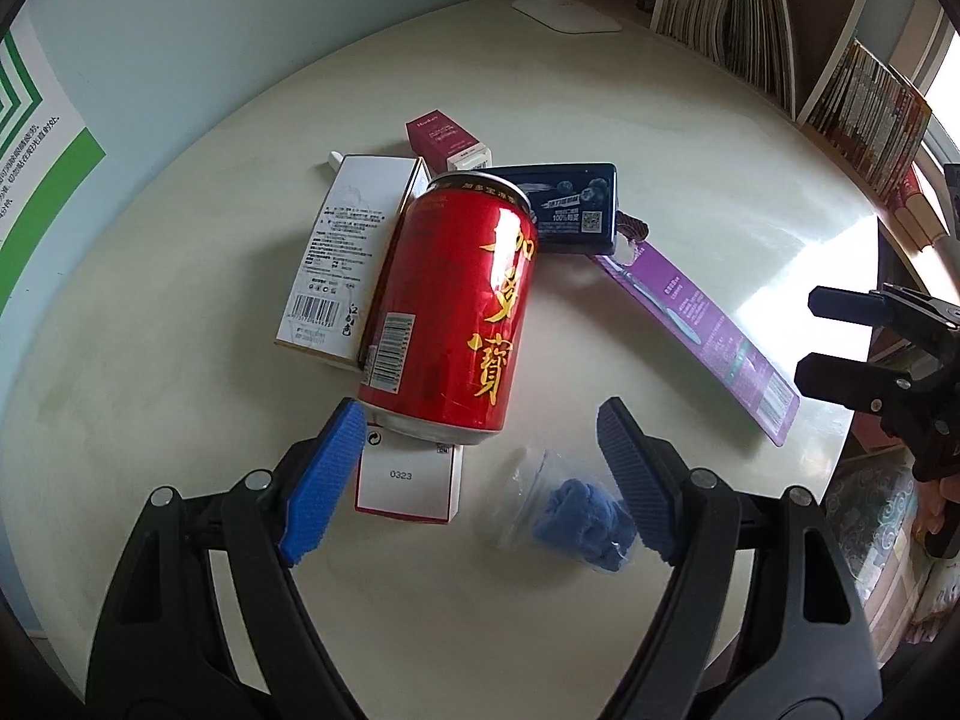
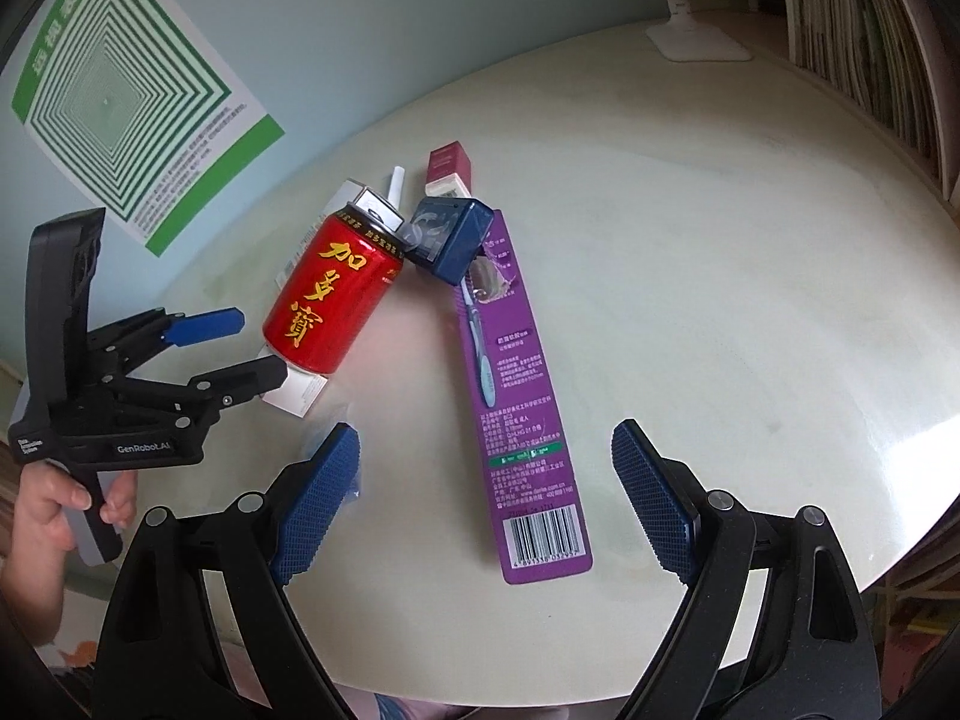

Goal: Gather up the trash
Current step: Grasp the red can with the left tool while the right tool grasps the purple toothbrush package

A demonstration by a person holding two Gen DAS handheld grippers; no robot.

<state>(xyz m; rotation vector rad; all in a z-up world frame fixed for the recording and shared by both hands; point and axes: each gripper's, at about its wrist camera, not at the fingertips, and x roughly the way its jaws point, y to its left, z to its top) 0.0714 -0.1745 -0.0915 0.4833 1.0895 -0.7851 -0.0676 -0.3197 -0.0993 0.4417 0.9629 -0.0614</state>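
A red drink can (image 1: 453,306) lies on its side on a pile of boxes: a white box (image 1: 339,258), a red-and-white box (image 1: 408,483), a maroon box (image 1: 444,138) and a dark blue box (image 1: 570,207). A purple toothbrush package (image 1: 699,330) lies to the right. A clear bag with blue material (image 1: 570,516) lies between my left fingers. My left gripper (image 1: 480,480) is open, just short of the can's base. My right gripper (image 2: 486,501) is open over the near end of the toothbrush package (image 2: 522,396). The can (image 2: 333,294) and the left gripper (image 2: 240,348) also show in the right wrist view.
The round cream table (image 1: 690,138) bears a white lamp base (image 1: 567,12) at the back. Bookshelves (image 1: 780,42) stand behind the table on the right. A green-and-white poster (image 2: 126,96) hangs on the wall at left.
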